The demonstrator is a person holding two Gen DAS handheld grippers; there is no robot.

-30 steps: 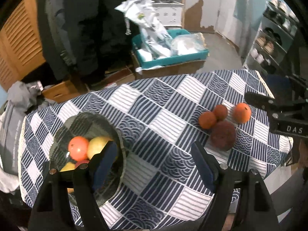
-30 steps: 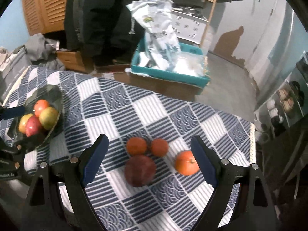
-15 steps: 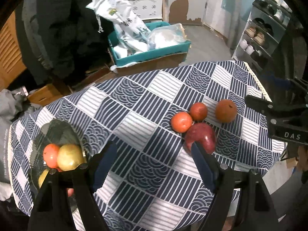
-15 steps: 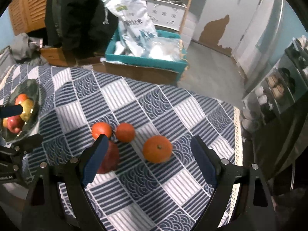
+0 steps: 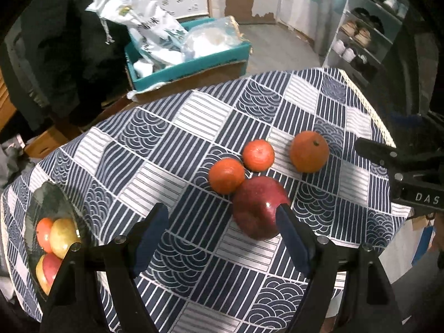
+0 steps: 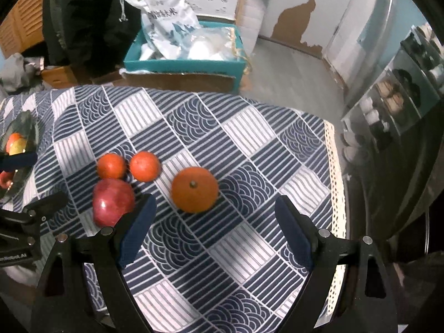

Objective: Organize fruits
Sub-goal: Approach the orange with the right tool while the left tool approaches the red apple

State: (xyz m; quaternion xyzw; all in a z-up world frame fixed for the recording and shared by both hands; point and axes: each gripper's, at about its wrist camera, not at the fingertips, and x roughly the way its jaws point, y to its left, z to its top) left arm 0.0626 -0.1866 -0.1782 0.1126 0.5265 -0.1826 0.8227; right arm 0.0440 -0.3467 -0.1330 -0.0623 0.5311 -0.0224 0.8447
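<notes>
On the patterned tablecloth (image 5: 194, 127) lie a red apple (image 5: 256, 206), two small tangerines (image 5: 226, 175) (image 5: 258, 155) and a larger orange (image 5: 309, 152). My left gripper (image 5: 222, 222) hangs open above the cloth, its right pad just in front of the apple. A dark glass bowl (image 5: 52, 202) at the left holds several fruits (image 5: 62, 237). In the right wrist view my right gripper (image 6: 213, 216) is open above the cloth with nothing between its pads; the orange (image 6: 194, 189) lies just beyond them, the apple (image 6: 112, 201) by the left pad.
The table's edge with a lace trim (image 6: 337, 183) runs close on the right. Behind the table stand a teal box (image 5: 188, 63) with bags, a person in dark clothes (image 6: 88, 14) and a shoe rack (image 5: 366, 36).
Both grippers have moved to the right and sunk toward the loose fruit. The bowl slid to the left edge of both views; the apple and orange now lie near the pads.
</notes>
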